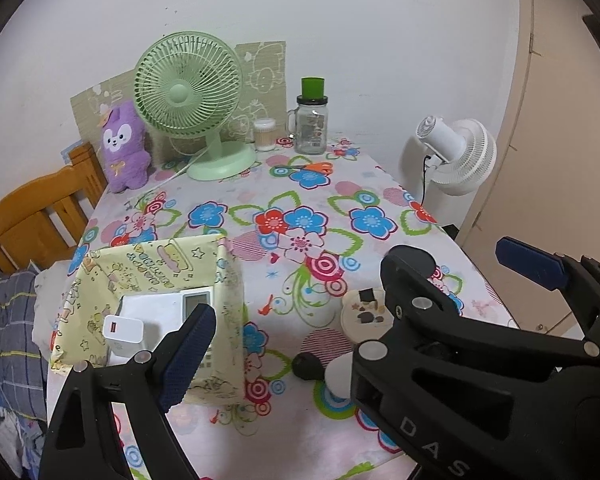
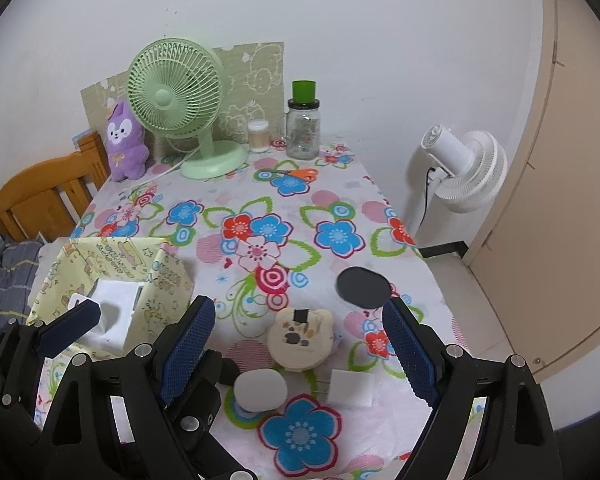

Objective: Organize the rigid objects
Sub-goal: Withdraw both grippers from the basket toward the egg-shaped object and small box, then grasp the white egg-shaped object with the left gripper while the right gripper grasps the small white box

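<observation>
Fingers (image 2: 410,356) of both grippers stand apart and empty, hovering over loose items beside the yellow box (image 2: 168,280), likely their destination.

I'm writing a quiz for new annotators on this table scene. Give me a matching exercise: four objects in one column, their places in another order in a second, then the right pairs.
Objects:
1. purple plush toy
2. orange-handled scissors
3. white charger block
4. flat white rectangular block

Places:
A. inside the yellow patterned box
B. on the floral tablecloth in front of the glass jar with the green cap
C. on the tablecloth near the front edge, beside the round bear-shaped case
D. leaning at the back left, beside the green desk fan

Pairs: 1-D, 2-B, 3-A, 4-C
</observation>
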`<state>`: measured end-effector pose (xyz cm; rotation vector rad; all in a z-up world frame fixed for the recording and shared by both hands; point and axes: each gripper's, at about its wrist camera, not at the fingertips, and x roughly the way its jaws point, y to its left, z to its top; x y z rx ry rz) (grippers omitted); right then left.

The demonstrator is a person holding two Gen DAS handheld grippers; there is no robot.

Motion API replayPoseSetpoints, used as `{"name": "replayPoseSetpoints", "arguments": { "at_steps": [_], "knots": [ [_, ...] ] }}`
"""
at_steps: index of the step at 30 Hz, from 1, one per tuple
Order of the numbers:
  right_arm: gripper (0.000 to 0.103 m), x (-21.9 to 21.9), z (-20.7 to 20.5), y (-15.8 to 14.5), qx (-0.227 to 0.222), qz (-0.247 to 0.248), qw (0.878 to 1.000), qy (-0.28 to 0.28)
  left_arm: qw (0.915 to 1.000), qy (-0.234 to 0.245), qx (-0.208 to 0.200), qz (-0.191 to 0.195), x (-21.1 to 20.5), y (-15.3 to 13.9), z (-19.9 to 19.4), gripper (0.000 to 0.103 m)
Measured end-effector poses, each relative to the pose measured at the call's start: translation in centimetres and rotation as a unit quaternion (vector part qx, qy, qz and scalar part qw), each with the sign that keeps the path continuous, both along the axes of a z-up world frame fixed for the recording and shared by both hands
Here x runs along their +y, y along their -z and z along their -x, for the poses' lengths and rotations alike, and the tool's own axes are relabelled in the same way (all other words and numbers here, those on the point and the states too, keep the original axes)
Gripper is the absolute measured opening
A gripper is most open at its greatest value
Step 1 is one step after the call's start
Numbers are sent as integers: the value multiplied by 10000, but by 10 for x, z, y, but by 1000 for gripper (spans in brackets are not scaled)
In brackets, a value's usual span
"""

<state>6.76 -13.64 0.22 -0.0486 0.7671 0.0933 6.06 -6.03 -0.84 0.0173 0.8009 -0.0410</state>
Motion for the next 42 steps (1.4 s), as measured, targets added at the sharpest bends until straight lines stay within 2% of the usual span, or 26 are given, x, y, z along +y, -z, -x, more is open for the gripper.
{"name": "replayPoseSetpoints", "arguments": {
  "at_steps": [14,20,33,42],
  "knots": [
    [88,-23,-6,20,-21,-85,9999,-79,9998,-46,-89,-163,-22,18,-4,92],
    [88,-30,-12,31,13,-81,9999,-74,9999,-91,-26,-76,-30,30,-9,92],
    [88,-45,-20,68,41,-51,9998,-188,9998,197,34,64,-47,68,-18,92],
    [88,-48,-21,93,-18,-186,9993,-337,9997,197,79,100,-47,90,-17,91]
  ]
}}
